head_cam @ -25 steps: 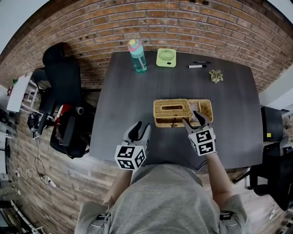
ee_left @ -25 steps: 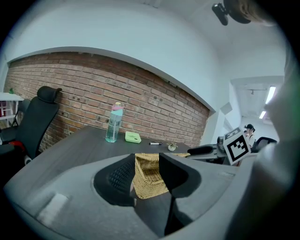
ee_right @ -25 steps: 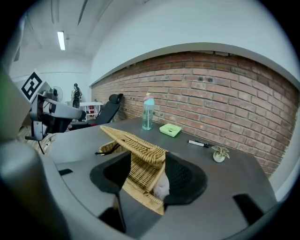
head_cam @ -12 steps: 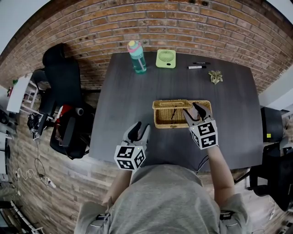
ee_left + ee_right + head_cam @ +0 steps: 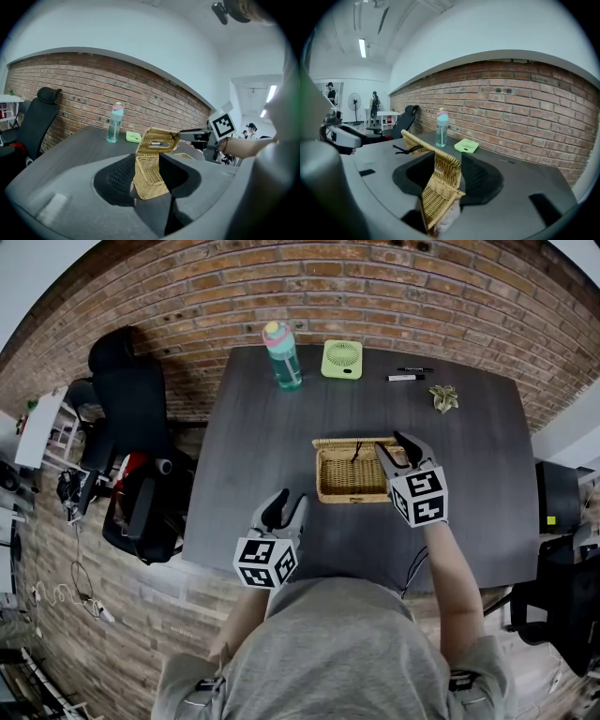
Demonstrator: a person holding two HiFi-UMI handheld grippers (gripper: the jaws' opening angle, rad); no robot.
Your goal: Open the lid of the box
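Brick wall (image 5: 356, 296): 12 o'clock. Dark table (image 5: 272, 446): centre; black chair (image 5: 131, 399) at its 9 o'clock. Wicker box (image 5: 349, 480): just right of table centre, lid (image 5: 342, 442) raised. Right gripper (image 5: 389, 448): jaws wide, just been closing, lid between them, unclamped. Left gripper (image 5: 290, 499), 7 o'clock of box: jaws wide, empty. Bottle (image 5: 282, 355) at 11 o'clock, fan (image 5: 341, 359) at 12.

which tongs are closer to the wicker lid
Right. The right tongs have the raised lid between their jaws, which have just been closing; the left tongs hover near the front edge of the table, short of the box.
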